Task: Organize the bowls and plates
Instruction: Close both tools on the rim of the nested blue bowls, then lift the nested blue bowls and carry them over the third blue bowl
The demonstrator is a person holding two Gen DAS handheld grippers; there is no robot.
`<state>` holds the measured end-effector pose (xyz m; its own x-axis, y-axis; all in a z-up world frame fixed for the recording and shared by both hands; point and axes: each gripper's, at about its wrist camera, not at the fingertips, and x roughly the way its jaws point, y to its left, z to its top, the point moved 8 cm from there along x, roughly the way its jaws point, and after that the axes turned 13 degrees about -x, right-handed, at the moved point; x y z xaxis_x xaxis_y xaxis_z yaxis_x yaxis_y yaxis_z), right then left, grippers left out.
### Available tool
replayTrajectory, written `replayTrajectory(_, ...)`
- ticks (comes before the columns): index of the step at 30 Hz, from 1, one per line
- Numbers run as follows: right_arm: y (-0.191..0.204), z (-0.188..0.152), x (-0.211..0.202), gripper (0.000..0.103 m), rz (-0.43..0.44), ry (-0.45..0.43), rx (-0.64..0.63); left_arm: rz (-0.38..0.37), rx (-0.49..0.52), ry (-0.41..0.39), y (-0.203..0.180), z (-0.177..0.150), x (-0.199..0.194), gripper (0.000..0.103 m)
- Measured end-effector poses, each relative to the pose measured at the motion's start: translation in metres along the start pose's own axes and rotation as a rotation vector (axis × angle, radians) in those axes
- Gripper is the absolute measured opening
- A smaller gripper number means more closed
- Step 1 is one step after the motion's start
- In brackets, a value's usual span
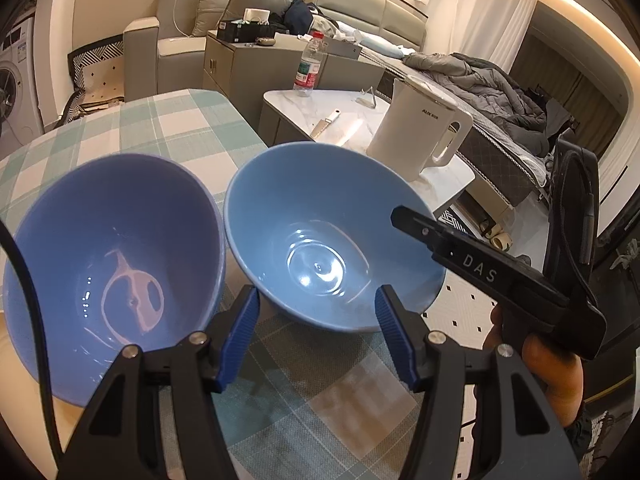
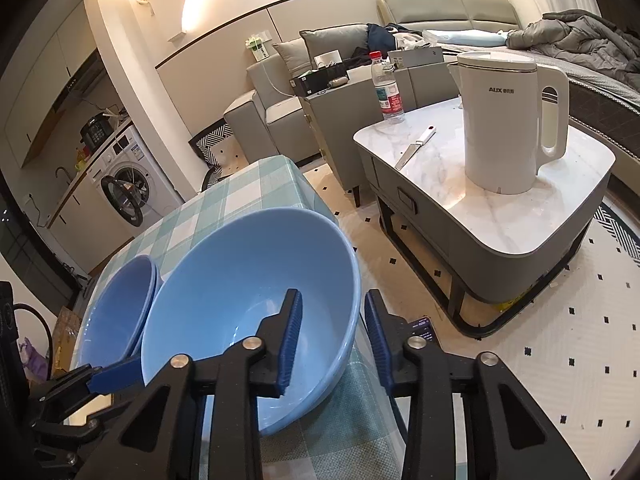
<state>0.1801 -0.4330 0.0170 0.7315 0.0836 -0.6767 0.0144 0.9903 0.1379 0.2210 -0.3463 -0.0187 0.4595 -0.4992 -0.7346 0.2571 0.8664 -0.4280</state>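
Fingers [image 2: 290, 332] of the right gripper [image 2: 332, 332] are pinching the glossy light-blue round bowl's [image 2: 240, 280] wall on the checked-cloth desk [image 2: 248, 184] — the left gripper [image 1: 316, 320] is hovering, fingers spread, empty.

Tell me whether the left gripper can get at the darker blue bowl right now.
Probably yes. The darker blue bowl sits just left of the open left gripper, its near rim uncovered, nothing between. The right gripper grips the rim of the light blue bowl.

Warm ceiling cove light evenly brightens both sharp views, glare streaking the bowls [image 1: 312, 236] ahead of the jaws, with fisheye bending and dark vignetted corners.
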Motion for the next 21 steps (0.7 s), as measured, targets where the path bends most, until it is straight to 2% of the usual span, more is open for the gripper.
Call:
replayTrajectory(6, -0.005, -0.0004, -0.0004, 0.028, -0.002, -0.011, 0.02, -0.006, -0.013, -0.005, -0.0001, 0.0014, -0.0004, 0.06)
replayTrajectory(11, -0.0023, -0.001, 0.0016, 0.028, 0.036, -0.02, 0.027, 0.003, -0.012, -0.006, -0.0004, 0.0017, 0.0031, 0.06)
replayTrajectory(21, -0.0034, -0.0022, 0.0064, 0.028, 0.024, -0.025, 0.022, 0.033, -0.007, -0.033, -0.0026, 0.0049, 0.0083, 0.06)
